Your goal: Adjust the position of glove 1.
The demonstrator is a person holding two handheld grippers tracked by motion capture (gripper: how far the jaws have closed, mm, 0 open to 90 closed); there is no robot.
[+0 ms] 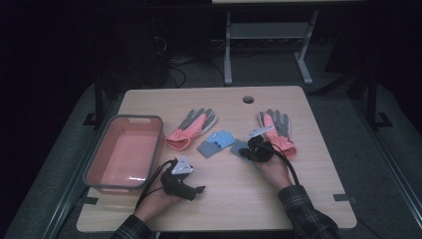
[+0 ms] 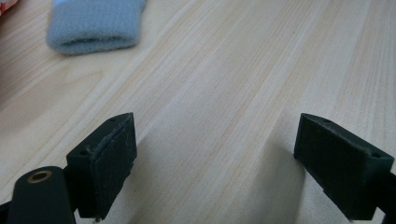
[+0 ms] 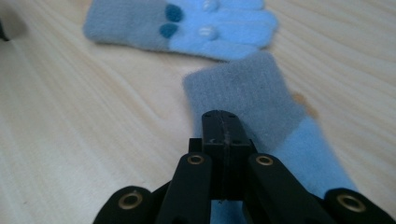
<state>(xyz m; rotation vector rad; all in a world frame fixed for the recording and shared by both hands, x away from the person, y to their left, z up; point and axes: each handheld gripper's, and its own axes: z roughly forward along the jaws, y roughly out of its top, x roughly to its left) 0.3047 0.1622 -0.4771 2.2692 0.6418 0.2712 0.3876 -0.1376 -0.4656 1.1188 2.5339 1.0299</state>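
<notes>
I am looking down on the wooden table [image 1: 219, 199], which is carrying everything, and I am working from the biggest thing down. At its left edge a grey-rimmed tub with a pink inside [image 1: 101, 149] is sitting open. Two grey and coral work gloves are lying palm-flat farther back: one [image 1: 191, 128] near the middle, the other [image 1: 278, 130] to the right, partly under my right hand. Between them a small blue knit glove with a grey cuff [image 1: 216, 143] is resting, and in the right gripper view I am seeing two dark blue dots and two pale ones on it. A second blue knit glove [image 3: 261, 107] is lying just beside it, cuff toward the first glove. My right claw [image 3: 223, 126] is standing pressed together, hanging right over the grey cuff of that second glove; whether it is pinching any fabric I cannot tell. My left claw [image 2: 215, 163] is standing wide apart over bare wood, nothing between the pads, with the grey cuff of the first knit glove well ahead of it. I am finding no brand, label or readable writing on anything.
</notes>
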